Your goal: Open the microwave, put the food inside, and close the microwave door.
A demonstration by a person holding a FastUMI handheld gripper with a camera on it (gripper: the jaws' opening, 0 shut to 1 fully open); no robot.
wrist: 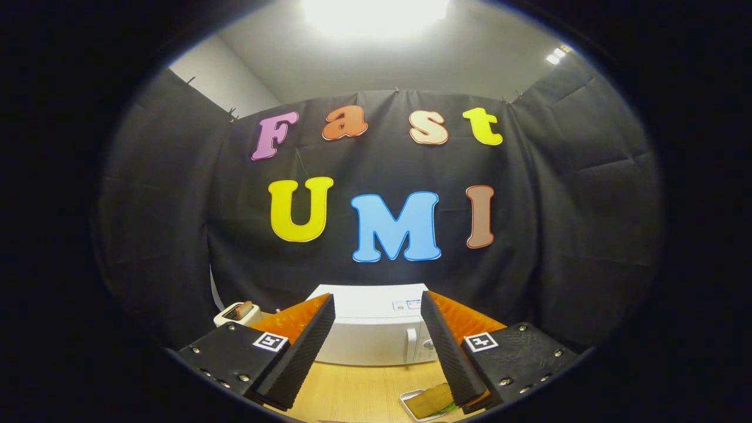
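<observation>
White and boxy, the microwave (373, 329) is sitting on the pale wooden bench (358, 390) with its back close to the booth's black cloth wall (587, 235), and its door is standing closed, the upright handle (412, 345) showing near the right side of its front with the control panel just beyond that. The microwave is lying straight ahead of the gripper (379, 326), framed between the two fingers and beyond their tips, with nothing touching it. The food, a brownish sandwich-like piece (430, 400) with a bit of green under it, is resting on a small white tray (406, 404) on the bench, nearer than the microwave and just beside the inner edge of the right finger (449, 352), partly hidden by it; whether the finger is touching the food cannot be told. The fingers are standing wide apart, holding nothing, with bare bench showing between them. To the left of the microwave, past the left finger (299, 346), a cream-coloured toaster (235, 313) is sitting with something brown sticking up from its slot. Overhead, a bright ceiling light (376, 14) is glaring above the top of the cloth wall.
</observation>
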